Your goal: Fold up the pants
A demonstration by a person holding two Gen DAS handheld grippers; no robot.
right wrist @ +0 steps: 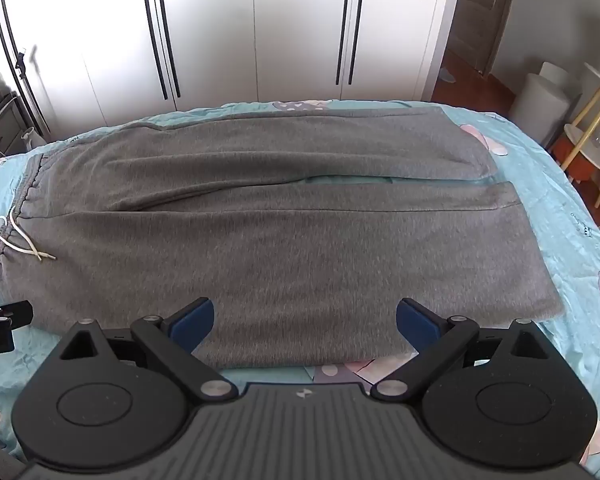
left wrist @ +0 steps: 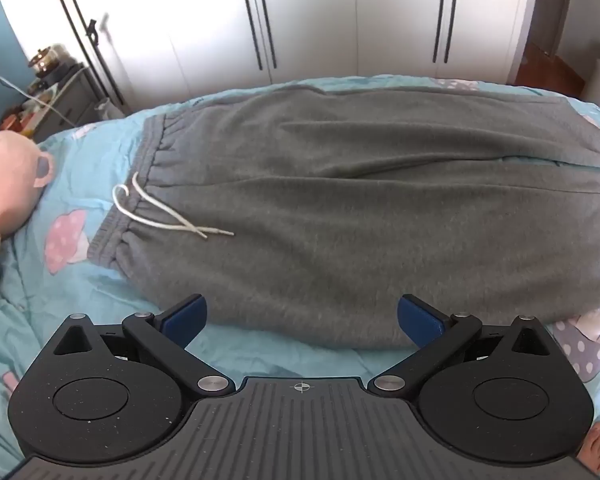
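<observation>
Left gripper [left wrist: 302,320], black with blue pads: jaws spread wide, nothing between them, hovering just off the near edge of the grey fleece sweatpants [left wrist: 340,208]. Right gripper [right wrist: 305,320], same build: also spread wide and empty, at the near edge further toward the leg ends.

Pants lie flat on the light-blue mushroom-print bedsheet [left wrist: 60,280], both legs laid out side by side, far leg and near leg with a thin gap showing sheet between them near the hems [right wrist: 500,196]. Long axis runs left-right across both views: ribbed elastic waistband [left wrist: 140,184] with the white drawstring [left wrist: 160,216] to the left, leg hems to the right.

Handling guess: thick soft knit, limp, moderate weight, not slippery, not fragile; will drape and sag when lifted, and may drag on the sheet. Best hold is probably the near side seam, one gripper near the waistband, one near the hem, pinching both layers, then carry the near leg over the far one.

Pink plush toy [left wrist: 4,184] sits left of the waistband, apart from it.
</observation>
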